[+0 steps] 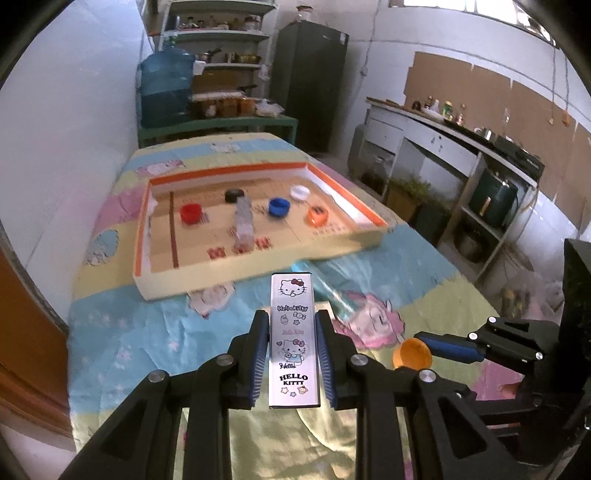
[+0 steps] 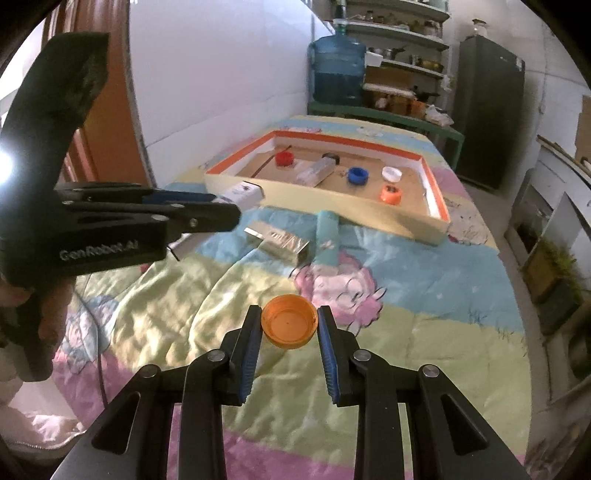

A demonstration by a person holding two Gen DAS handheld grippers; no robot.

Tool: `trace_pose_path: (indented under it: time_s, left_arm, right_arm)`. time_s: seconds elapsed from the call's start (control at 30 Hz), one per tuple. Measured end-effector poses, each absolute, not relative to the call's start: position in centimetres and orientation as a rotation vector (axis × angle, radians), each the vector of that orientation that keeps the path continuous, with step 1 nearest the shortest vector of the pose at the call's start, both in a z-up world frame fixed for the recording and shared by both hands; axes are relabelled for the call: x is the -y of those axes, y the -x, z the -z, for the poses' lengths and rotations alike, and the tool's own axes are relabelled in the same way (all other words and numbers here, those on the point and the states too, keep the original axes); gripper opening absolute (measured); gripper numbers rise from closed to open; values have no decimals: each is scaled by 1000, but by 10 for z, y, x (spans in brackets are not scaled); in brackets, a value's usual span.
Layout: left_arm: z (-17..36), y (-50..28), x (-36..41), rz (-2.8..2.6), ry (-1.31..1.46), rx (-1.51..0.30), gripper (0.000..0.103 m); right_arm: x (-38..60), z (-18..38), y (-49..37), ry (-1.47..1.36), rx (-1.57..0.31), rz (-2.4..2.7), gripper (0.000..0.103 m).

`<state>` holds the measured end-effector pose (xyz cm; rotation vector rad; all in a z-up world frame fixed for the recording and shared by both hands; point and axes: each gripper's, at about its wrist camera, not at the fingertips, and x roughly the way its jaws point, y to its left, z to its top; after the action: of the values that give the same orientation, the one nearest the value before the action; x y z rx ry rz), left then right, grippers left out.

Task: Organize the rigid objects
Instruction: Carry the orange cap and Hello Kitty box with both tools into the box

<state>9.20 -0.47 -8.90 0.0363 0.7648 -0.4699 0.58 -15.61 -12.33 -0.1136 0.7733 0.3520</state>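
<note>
Six pieces already lie in the tray (image 2: 437, 212) at 12 o'clock, while the left tool (image 1: 291, 354) clamps a Hello Kitty box (image 1: 294, 332), the right tool (image 2: 289, 328) pinches an orange cap (image 2: 289, 326), and a silver box (image 2: 277, 242) and teal tube (image 2: 327, 236) wait on the bed (image 2: 424, 306).

We see a small kitchen-like room with pale walls (image 1: 74, 110), washed in daylight from a window (image 1: 461, 5) high on the far side. At the back stands an open shelf unit (image 1: 221, 48) crowded with jars and pots, on a green bench (image 1: 221, 127). Beside it we make out a large blue water jug (image 2: 338, 66) and, on the other side, a dark fridge (image 1: 314, 81). Along one wall runs a white counter (image 1: 443, 133) with bottles on top and open compartments below; brown cardboard sheets (image 1: 480, 96) cover the wall above it. A wooden door (image 2: 107, 110) shows at the opposite side. A pastel cartoon-print cloth (image 2: 406, 332) covers the table in front of us.
</note>
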Motion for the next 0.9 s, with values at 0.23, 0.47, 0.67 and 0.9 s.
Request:
trace_pose_path:
  time_s: [0.23,0.47,0.67,0.9]
  left_arm:
    - [73,-106,1,435,-3,-741,26]
    - [63,-121,-1,401,22,-728,26]
    - [59,-138,-4,381,39,-727,26]
    - [56,-156,-5,357,51,-730,26]
  right_arm:
    - [164,109,-22,114,-746,-344,31]
    - [169,96,-42,115,-726,-341,31]
    - [172,86,-61,123,-711,-343,31]
    - [172,80,-82,129,-703,-353,31]
